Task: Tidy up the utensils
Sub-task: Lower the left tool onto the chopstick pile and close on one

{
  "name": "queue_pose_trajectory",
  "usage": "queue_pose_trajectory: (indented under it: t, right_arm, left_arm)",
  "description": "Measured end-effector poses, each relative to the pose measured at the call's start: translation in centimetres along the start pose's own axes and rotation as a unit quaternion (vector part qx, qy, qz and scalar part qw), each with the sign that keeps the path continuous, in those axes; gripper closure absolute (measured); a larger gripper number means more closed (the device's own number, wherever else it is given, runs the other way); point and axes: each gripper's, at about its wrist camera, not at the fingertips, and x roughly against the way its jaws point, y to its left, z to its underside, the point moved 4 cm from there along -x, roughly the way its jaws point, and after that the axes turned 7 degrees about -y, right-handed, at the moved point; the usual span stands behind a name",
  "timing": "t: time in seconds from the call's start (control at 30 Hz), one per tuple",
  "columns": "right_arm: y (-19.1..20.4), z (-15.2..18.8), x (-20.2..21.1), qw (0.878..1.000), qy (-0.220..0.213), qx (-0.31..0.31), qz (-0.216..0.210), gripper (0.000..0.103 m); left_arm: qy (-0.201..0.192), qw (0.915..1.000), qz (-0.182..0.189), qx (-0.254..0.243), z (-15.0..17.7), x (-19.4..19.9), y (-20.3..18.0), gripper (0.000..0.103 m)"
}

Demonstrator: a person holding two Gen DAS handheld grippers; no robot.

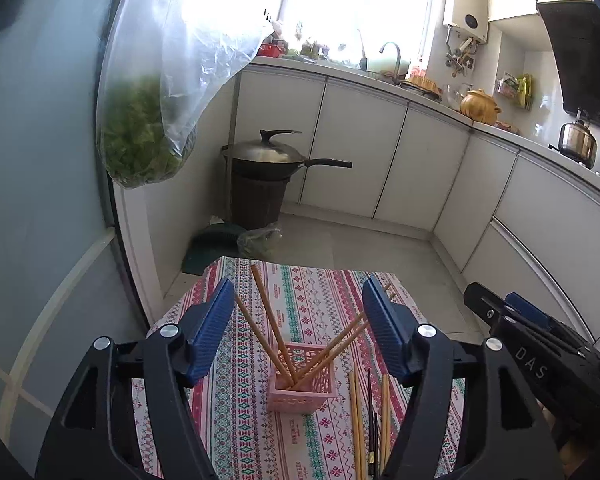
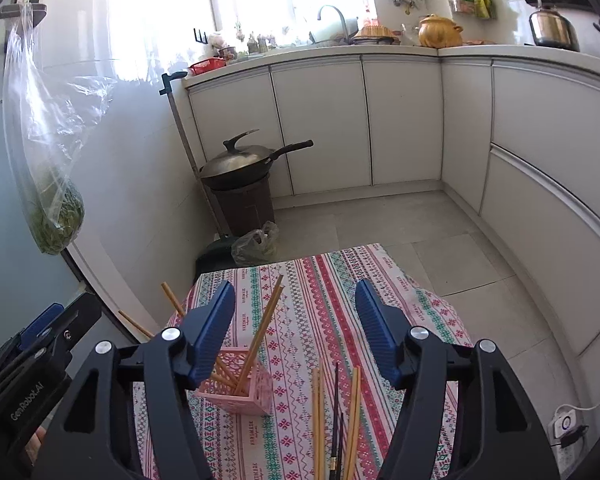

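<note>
A: Starting at nine o'clock, the left gripper [image 1: 300, 320] hangs over the striped patterned tablecloth [image 1: 228, 412], blue fingers [image 1: 214, 330] spread wide, nothing between them.

B: Dead centre under it sits the pink perforated plastic holder [image 1: 304, 394], upright, with light wooden chopsticks [image 1: 266, 312] fanning out of it towards eleven and one o'clock.

A: Just beside the holder, at four o'clock from it, loose chopsticks [image 1: 356, 420] lie flat on the cloth: pale bamboo ones with a dark pair [image 1: 372, 420] between them.

B: Over at three o'clock, the right gripper [image 2: 296, 320] is also parted wide and carrying nothing. From its camera the pink holder [image 2: 256, 396] sits at seven o'clock, partly behind the left finger.

A: And the loose sticks [image 2: 318, 420] run towards six o'clock, between its fingers [image 2: 374, 328].

B: Beyond the table, a lidded dark wok [image 2: 240, 164] rests on a brown bin.
</note>
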Motion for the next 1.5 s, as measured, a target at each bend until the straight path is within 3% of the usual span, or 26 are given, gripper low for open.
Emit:
queue_pose_trajectory:
  t: [0.33,0.43,0.63,0.87,1.0,1.17,1.33,1.5]
  right_arm:
    - [-2.2,0.1,0.4,0.999,-0.002,-0.004,0.038,0.029]
    - [-2.9,0.3,0.5,0.999,0.0,-0.008,0.045,0.023]
    - [-4.5,0.8,0.5,0.998,0.006,-0.023,0.05,0.007]
    - [-7.7,1.2,0.1,0.997,0.031,-0.052,0.05,0.007]
    - [-11.0,1.7,0.6,0.994,0.042,-0.088,0.053,0.007]
    - [-18.1,3.4,0.7,0.977,0.083,-0.182,0.071,0.007]
    - [-24.3,4.6,1.0,0.946,0.101,-0.298,0.08,0.007]
    - [-26.1,5.2,0.8,0.931,0.115,-0.338,0.069,0.007]
  left_arm:
    - [-0.005,1.0,-0.006,-0.005,0.4,0.2,-0.9,0.02]
    - [-0.007,0.9999,-0.011,-0.005,0.5,0.2,-1.1,0.008]
    - [0.004,0.9999,-0.011,-0.002,0.5,-0.1,-1.7,0.007]
    - [0.024,0.9995,-0.002,-0.02,1.3,-0.4,-3.7,0.007]
    - [0.054,0.9971,0.028,-0.045,2.4,-0.9,-6.1,0.007]
    - [0.138,0.9834,0.093,-0.073,6.2,-2.9,-10.4,0.007]
    - [0.254,0.9547,0.113,-0.107,12.2,-7.4,-14.2,0.007]
    - [0.34,0.9265,0.118,-0.109,17.3,-12.5,-16.4,0.008]
